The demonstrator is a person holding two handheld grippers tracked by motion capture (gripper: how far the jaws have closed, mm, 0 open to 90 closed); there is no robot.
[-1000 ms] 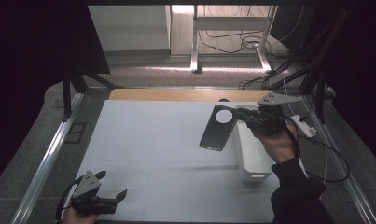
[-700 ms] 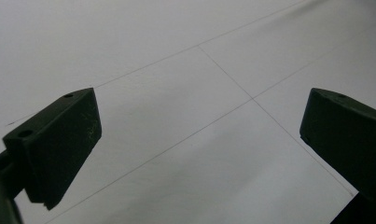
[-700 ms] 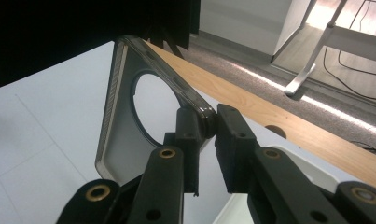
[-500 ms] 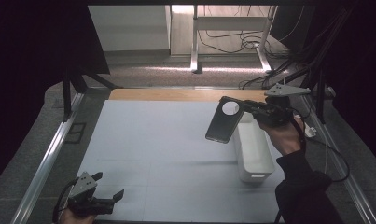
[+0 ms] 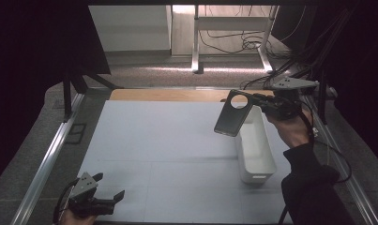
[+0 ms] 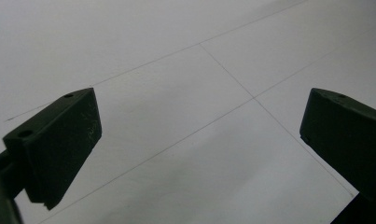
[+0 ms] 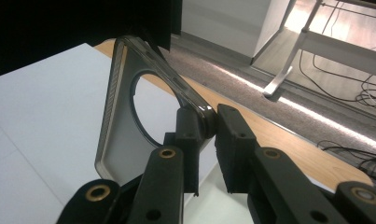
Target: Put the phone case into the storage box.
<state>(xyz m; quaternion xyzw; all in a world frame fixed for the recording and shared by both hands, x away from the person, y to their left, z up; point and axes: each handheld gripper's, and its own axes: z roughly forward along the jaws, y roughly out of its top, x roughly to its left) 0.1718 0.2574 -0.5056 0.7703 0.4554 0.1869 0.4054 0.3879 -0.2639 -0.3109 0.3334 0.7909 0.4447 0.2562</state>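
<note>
Pinching phone case (image 5: 232, 113) by its edge in my right claw (image 5: 262, 104), jaws closed on it, far right above white bin (image 5: 255, 154), probably to drop it in | left claw (image 5: 108, 198) near left, wide open, empty.

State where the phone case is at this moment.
In the high view the phone case hangs in the air at the table's far right, clamped by the right gripper, above the far end of the white bin.
</note>
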